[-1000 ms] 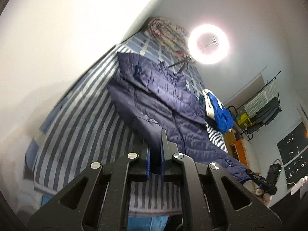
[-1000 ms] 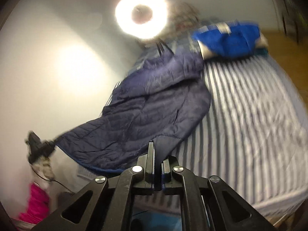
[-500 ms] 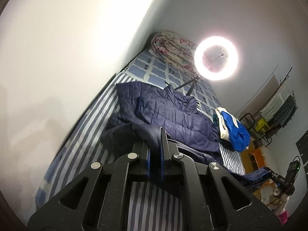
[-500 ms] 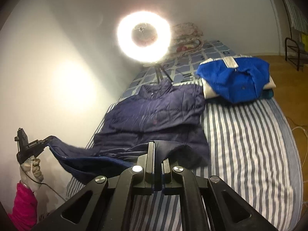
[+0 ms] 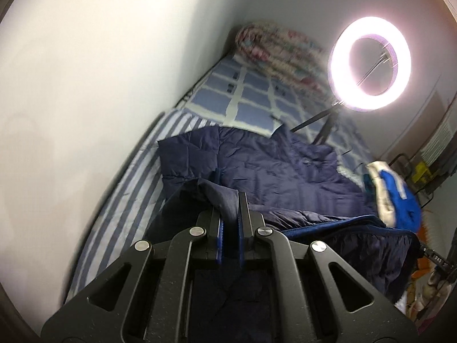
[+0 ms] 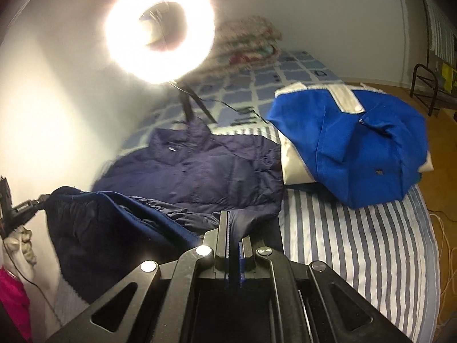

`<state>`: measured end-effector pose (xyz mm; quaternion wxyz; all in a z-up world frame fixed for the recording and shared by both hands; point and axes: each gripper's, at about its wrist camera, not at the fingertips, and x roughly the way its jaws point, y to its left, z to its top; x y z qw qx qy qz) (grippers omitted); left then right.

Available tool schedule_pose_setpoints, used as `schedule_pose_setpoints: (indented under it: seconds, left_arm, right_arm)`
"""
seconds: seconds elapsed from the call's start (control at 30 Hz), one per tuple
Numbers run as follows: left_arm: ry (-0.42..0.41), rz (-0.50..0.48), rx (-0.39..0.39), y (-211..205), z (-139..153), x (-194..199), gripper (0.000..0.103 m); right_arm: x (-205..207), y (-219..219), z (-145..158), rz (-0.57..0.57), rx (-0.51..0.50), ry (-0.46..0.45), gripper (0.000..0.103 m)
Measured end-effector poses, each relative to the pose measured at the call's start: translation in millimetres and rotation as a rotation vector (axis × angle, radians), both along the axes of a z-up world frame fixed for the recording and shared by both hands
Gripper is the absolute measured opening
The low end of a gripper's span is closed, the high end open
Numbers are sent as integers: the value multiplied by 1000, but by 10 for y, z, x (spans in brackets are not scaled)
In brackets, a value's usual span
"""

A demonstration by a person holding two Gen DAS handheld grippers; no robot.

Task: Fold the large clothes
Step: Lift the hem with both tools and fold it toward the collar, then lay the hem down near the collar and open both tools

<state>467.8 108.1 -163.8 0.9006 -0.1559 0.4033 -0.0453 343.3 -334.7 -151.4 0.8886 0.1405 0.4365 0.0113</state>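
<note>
The fold of the navy quilted puffer jacket (image 5: 285, 168) looks to be under way: its lower hem is lifted off the blue-and-white striped bed sheet (image 6: 357, 228) and held over the body of the garment, whose collar end lies flat on the bed near the ring lamp on a tripod (image 6: 160, 28); the left hand-held gripper (image 5: 230, 214) is clamped narrow on one corner of the hem, and the right hand-held gripper (image 6: 232, 237) is pinched tight on the other corner, cloth visibly bunched between the pads of each; between them the hem sags in a soft curve, showing a brighter blue lining; the next move, I judge, calls for laying both corners down level with the shoulders, evenly, then letting go; the shell is thin, slippery and stitched in puffy channels, so it may slide or spring back; a folded royal-blue and white garment (image 6: 357, 143) sits just beside it.
</note>
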Motion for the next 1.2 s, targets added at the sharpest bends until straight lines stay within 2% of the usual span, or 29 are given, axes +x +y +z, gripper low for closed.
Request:
schedule_pose_setpoints:
  seconds: [0.1, 0.23, 0.3, 0.4, 0.43, 0.47, 0.5, 0.53, 0.57, 0.6, 0.63, 0.67, 0.73, 0.8, 0.87, 0.97, 1.07, 1.1, 1.13, 1.17, 1.2]
  left_arm:
    - [55, -6, 36, -122, -381, 367, 5]
    - [105, 13, 35, -170, -764, 607, 5]
    - [113, 18, 29, -170, -868, 666, 5]
    - [119, -6, 22, -158, -881, 721, 6]
    - [123, -17, 38, -157, -835, 737, 14]
    - [130, -32, 49, -152, -775, 753, 22]
    - [125, -56, 46, -136, -689, 754, 26]
    - [115, -69, 41, -117, -609, 740, 37]
    - [101, -78, 41, -86, -514, 713, 50]
    - [81, -73, 48, -54, -426, 677, 57]
    - [50, -61, 59, 2, -331, 629, 70]
    - [32, -57, 62, 64, -268, 598, 72]
    - [20, -63, 51, 201, -206, 528, 72]
    - [42, -71, 56, 308, -278, 480, 72]
    - [105, -80, 88, 376, -481, 472, 72]
    - [195, -100, 30, 421, -796, 498, 71]
    - [220, -102, 5, 366, -976, 511, 69]
    - [232, -114, 13, 322, -1023, 535, 65]
    - [240, -124, 28, 280, -1051, 543, 52]
    - [247, -135, 48, 237, -1072, 554, 38]
    - [250, -143, 75, 192, -1088, 559, 35]
  right_arm:
    - [302, -46, -301, -14, -24, 46, 1]
    - [634, -100, -763, -30, -36, 117, 1]
    - [733, -117, -941, -28, -32, 142, 2]
    - [777, -114, -1022, -4, -15, 147, 3]
    - [771, -118, -1004, 9, -6, 139, 6]
    - [756, -127, -968, 23, 3, 126, 10]
    - [730, -142, -916, 42, 17, 111, 21]
    - [699, -155, -859, 57, 31, 94, 26]
    - [646, -180, -780, 71, 44, 69, 39]
    - [579, -201, -694, 78, 47, 50, 57]
    - [527, -229, -631, 80, 47, 31, 64]
    - [445, -277, -550, 84, 50, -2, 70]
    - [325, -374, -469, 83, 58, -30, 70]
    - [220, -463, -485, 76, 58, -16, 70]
    - [175, -511, -577, 76, 49, 14, 70]
    - [153, -578, -814, 64, 74, 75, 70]
    - [191, -613, -981, 48, 136, 107, 69]
    - [222, -601, -1030, 50, 148, 120, 68]
    - [249, -588, -1057, 55, 152, 127, 66]
    - [283, -563, -1079, 66, 154, 133, 57]
    - [304, -535, -1082, 78, 154, 139, 44]
